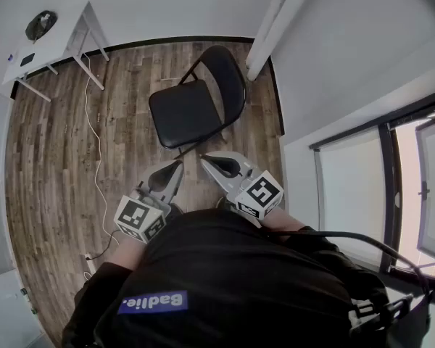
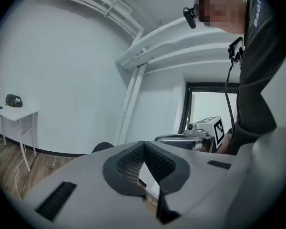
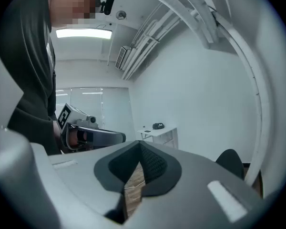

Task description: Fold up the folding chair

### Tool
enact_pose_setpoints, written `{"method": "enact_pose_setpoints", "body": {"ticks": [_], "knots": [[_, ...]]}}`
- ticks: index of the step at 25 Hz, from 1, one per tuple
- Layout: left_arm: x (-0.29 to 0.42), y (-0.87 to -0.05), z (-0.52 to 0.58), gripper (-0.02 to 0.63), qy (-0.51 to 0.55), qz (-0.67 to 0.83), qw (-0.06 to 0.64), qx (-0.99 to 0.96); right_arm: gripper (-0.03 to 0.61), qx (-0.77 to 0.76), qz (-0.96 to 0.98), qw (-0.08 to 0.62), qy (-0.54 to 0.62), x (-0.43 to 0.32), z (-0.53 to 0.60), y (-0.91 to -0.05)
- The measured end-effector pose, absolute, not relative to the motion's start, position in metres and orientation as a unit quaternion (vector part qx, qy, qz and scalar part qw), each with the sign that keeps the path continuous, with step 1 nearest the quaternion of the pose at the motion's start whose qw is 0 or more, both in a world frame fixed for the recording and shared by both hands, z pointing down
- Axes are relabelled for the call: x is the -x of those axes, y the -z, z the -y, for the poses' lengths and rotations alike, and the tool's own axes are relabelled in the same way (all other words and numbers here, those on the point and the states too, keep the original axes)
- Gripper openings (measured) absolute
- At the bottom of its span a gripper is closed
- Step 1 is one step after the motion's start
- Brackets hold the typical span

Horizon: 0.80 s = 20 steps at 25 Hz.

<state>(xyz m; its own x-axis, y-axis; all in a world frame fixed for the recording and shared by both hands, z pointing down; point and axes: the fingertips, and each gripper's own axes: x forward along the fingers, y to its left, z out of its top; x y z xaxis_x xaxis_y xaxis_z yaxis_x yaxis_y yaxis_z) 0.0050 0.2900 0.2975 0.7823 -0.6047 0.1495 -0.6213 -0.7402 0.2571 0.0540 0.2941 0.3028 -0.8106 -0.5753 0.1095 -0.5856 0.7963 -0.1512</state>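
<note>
Head view is showing the folding chair (image 1: 192,111) standing open on the wood floor (image 1: 51,158), its black seat flat and its backrest on the side toward the white post. It is sitting just ahead of both grippers and apart from them. The left gripper (image 1: 178,165) and right gripper (image 1: 204,159) are hovering side by side with their tips angling toward each other and touching nothing. Only the gripper views are settling the jaws: the left gripper view is showing its dark pads meeting at the tip, clenched on nothing, and the right gripper view is showing the same. From those two views the chair is reduced to a dark rounded backrest edge peeking over the gripper bodies, with the seat hidden. Each gripper view is also catching the other gripper alongside it. Head view alone is giving the white cable (image 1: 94,151) trailing across the boards and the window (image 1: 420,187) at right. The white table (image 1: 47,46) with a dark object (image 1: 40,25) on it is standing well apart, by the far wall.
</note>
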Motion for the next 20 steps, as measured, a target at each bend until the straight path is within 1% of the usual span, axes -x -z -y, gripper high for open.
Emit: {"method": "enact_pose_setpoints", "body": {"ticks": [20], "knots": [[-0.011,-0.298,-0.303,0.005,-0.031,0.331,0.149,-0.931,0.002,-0.312,0.944,0.029,-0.099,-0.066,-0.301,-0.304]]}}
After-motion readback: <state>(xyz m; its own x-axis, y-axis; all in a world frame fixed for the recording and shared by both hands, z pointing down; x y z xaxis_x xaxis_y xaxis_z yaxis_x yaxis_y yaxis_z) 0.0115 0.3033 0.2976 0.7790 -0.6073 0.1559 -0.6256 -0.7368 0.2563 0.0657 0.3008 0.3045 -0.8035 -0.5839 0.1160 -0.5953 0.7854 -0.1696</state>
